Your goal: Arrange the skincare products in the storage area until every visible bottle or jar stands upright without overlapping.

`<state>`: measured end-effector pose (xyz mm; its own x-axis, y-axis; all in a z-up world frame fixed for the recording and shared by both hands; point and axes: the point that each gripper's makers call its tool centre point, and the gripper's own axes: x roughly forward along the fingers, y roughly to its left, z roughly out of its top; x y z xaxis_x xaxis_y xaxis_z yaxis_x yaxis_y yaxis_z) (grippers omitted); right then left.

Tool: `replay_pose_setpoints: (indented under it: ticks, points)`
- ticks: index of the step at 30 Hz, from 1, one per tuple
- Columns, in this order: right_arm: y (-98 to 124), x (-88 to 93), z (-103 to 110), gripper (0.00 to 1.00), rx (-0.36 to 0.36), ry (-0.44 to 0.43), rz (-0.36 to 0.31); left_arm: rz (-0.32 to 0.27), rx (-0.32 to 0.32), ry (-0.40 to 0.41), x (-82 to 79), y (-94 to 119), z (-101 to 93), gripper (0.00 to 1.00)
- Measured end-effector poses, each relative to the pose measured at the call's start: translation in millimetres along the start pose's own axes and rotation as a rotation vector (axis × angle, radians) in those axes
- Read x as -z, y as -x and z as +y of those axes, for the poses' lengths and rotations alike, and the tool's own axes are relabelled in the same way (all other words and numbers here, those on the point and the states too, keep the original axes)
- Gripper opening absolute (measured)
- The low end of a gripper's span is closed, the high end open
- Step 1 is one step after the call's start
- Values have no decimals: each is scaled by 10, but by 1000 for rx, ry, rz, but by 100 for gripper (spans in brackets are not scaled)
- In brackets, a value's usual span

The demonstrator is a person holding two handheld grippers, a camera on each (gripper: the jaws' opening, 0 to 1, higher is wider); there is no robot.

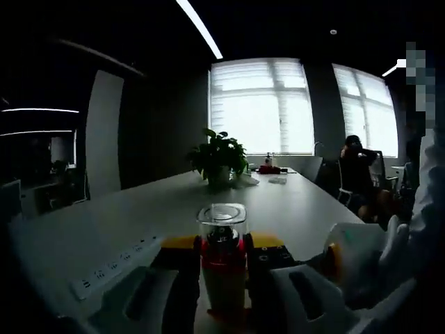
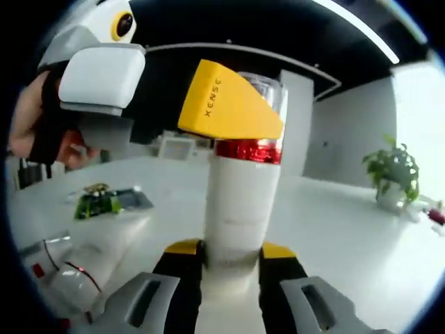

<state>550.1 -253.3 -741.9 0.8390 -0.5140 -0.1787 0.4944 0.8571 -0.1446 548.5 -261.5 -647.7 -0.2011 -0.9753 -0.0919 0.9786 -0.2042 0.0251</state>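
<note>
The white bottle [image 1: 224, 275] with red band and clear cap stands upright on the tabletop [image 1: 292, 202], long axis vertical, between the jaws of both grippers. The left hand-held gripper [image 1: 224, 254] pinches its upper part; the right hand-held gripper [image 2: 229, 256] clamps its base.

Dim room, backlit by bright windows [image 1: 261, 104]; ceiling strip light [image 1: 199, 28] glares; fisheye bends edges.
</note>
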Motion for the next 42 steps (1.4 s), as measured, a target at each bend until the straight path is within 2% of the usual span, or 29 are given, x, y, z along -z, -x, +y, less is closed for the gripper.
replay_pose_setpoints:
  ticks: [4, 7, 10, 17, 23, 27, 32, 35, 42]
  points:
    - [-14, 5, 5, 26, 33, 3, 2, 15, 24, -15, 14, 7, 26, 21]
    - [-21, 10, 4, 26, 46, 10, -3, 25, 34, -32, -13, 11, -99, 21]
    - [-21, 15, -9, 26, 68, 5, 2, 37, 57, -59, -22, 4, -142, 22]
    - [-42, 31, -21, 26, 129, -28, 19, 66, 97, -85, 2, 0, -75, 22]
    - [-53, 32, -19, 26, 101, -23, -8, 68, 91, -35, 19, -3, -64, 22]
    - [-52, 31, -25, 26, 94, -26, -6, 70, 84, -60, 25, -27, -41, 24]
    - [-32, 35, -30, 26, 89, -35, -1, 68, 64, -48, 2, -32, 14, 28]
    - [-21, 37, -44, 28, 85, -24, 3, 38, 50, -34, -65, -25, 49, 32]
    - [21, -38, -63, 34, 65, -4, -13, 43, 45, -65, -102, 11, 26, 34]
